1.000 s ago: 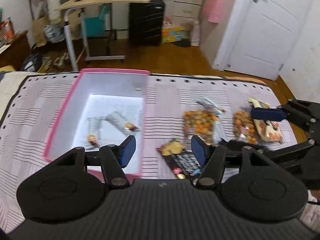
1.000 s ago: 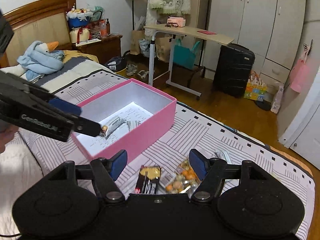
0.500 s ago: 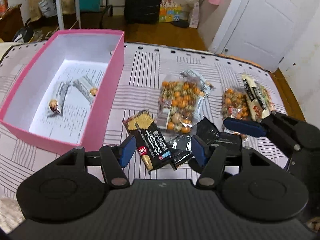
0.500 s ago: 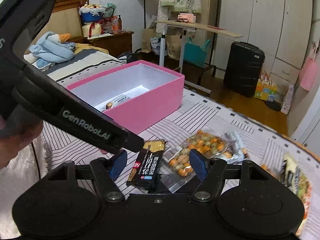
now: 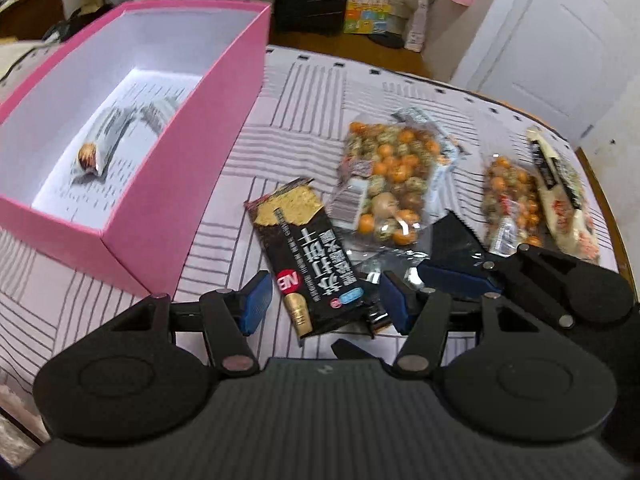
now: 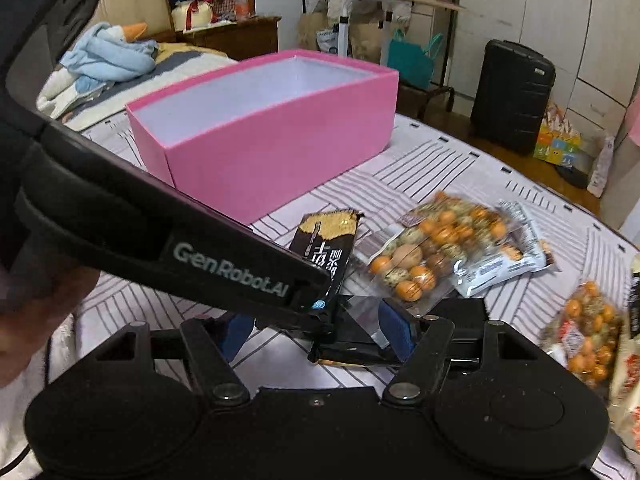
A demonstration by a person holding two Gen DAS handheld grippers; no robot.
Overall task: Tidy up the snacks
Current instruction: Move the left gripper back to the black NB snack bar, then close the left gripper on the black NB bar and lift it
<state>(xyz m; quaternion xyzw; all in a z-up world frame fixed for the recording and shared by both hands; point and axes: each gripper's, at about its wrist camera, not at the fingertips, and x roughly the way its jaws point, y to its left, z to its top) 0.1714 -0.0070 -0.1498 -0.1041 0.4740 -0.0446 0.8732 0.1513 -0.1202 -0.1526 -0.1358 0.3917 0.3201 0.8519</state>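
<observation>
Both grippers hang low over the same patch of the bed [image 5: 304, 92], and that crowding is the main risk. The left gripper [image 5: 324, 306] has its fingers [image 5: 254, 300] partly open and just closing a little, straddling the near end of the black cracker pack [image 5: 310, 256] without pinching it yet. The right gripper [image 6: 316, 330] is also partly open and empty, its fingers either side of a dark foil pack [image 6: 360, 340] that lies partly under the cracker pack.

Because those two packs overlap, closing either gripper could drag the other pack along, or the two tools could knock together; in the right wrist view the left tool already crosses just in front. The clear nut bag [image 5: 392, 184] touches the cracker pack's far side and may shift too.

The pink box [image 5: 192, 184] stands just left of the snacks, near the bed's foot edge, holding two wrapped bars [image 5: 100, 144]. A slippery wrapper gripped only by its end could slide out on the lift.
</observation>
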